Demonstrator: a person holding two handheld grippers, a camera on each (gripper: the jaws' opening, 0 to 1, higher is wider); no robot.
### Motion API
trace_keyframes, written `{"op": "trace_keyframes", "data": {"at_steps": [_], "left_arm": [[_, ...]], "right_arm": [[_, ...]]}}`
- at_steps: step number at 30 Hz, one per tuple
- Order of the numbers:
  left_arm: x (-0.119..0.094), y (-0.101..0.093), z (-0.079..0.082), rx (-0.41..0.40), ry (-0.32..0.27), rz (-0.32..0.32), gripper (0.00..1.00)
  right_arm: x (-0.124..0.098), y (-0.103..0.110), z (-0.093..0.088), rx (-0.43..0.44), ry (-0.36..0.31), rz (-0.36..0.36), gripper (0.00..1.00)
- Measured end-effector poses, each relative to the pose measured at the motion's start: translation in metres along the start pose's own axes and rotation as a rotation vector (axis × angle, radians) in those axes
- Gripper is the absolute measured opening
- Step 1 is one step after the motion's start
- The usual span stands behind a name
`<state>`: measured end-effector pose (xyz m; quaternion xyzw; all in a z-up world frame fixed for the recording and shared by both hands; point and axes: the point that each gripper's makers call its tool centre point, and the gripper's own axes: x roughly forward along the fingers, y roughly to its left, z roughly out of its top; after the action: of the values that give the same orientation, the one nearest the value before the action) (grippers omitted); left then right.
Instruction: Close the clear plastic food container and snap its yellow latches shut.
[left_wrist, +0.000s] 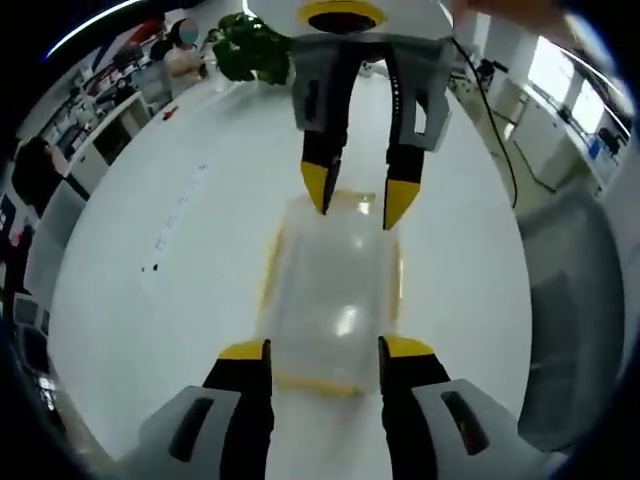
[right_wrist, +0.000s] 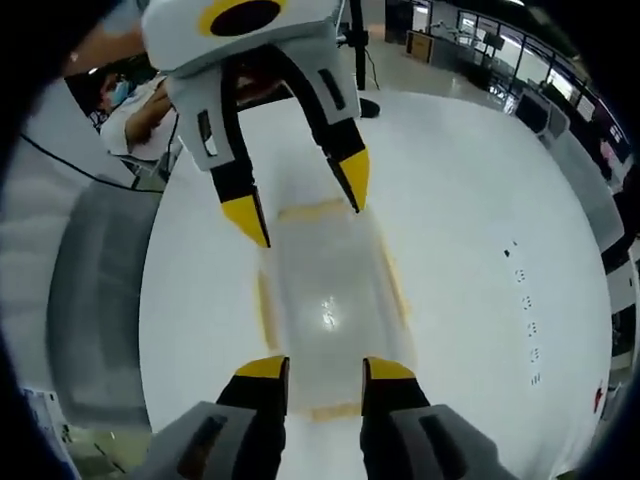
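Left gripper view: clear container (left_wrist: 335, 290) lies between both tools, left tool (left_wrist: 325, 352) and right tool (left_wrist: 360, 195) spread apart.

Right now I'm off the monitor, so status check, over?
Left gripper and right gripper open, one at each end of container. Lid on. Nothing in the way.

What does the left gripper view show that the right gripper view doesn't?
Left gripper view alone: a green leafy plant at the round white table's far edge, and a black cable trailing off it. Right gripper view alone: small dark marks dotted on the tabletop. Both: the clear plastic food container with yellow latches, lid on, with open yellow-tipped tongs at each short end.
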<state>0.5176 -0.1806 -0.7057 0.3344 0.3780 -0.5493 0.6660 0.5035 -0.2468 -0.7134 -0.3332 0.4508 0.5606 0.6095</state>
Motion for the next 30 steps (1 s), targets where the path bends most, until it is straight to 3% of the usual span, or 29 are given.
{"op": "trace_keyframes", "data": {"at_steps": [20,30], "left_arm": [[0.018,0.0,0.023,0.026,-0.061,-0.022,0.37],[0.023,0.0,0.026,0.014,-0.072,-0.03,0.35]], "right_arm": [[0.012,-0.006,0.026,-0.032,-0.097,0.009,0.23],[0.013,-0.009,0.024,-0.034,-0.1,0.01,0.22]]}}
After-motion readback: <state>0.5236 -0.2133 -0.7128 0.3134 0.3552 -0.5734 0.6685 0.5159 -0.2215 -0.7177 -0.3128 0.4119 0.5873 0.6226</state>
